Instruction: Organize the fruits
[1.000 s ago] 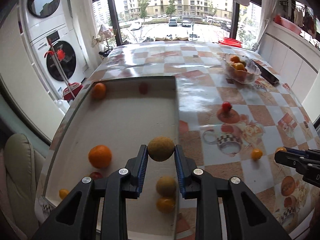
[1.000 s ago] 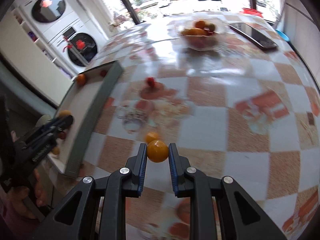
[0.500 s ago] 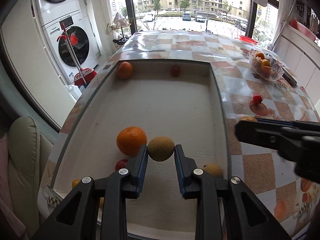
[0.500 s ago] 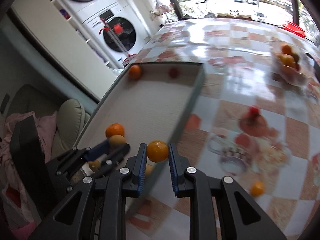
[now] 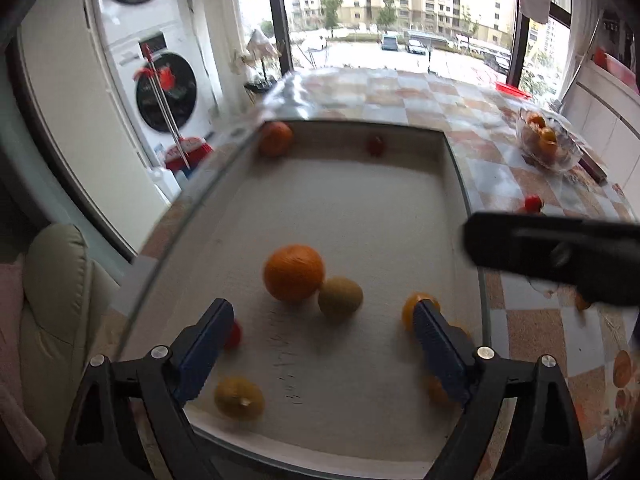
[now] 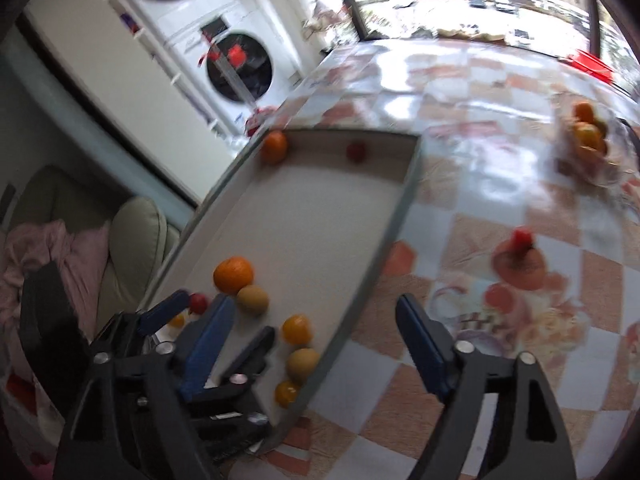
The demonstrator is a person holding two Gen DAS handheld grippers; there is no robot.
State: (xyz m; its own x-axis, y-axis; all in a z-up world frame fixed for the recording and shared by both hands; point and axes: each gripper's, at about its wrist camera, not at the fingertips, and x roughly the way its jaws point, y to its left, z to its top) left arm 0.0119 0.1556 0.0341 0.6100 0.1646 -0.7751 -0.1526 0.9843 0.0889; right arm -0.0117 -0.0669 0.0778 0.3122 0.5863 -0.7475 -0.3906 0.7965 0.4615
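Both tools are opening, nothing between their jaws. The left tool [image 5: 324,344] hangs over the tray [image 5: 452,168], where a tan fruit [image 5: 340,294] lies touching an orange [image 5: 293,267]. The right tool [image 6: 312,328] straddles the tray's near wall [image 6: 376,264]; a small orange fruit [image 6: 296,329] lies inside, seemingly just beside another tan one [image 6: 302,364]. A bowl [image 5: 568,160] of fruit stands far off on the worktop [image 6: 480,216].

No legible text, label, brand or number anywhere. Only faint dark scribbles on the tray floor [image 5: 292,364], between the left gripper's [image 5: 324,336] opening jaws, too blurred to read.
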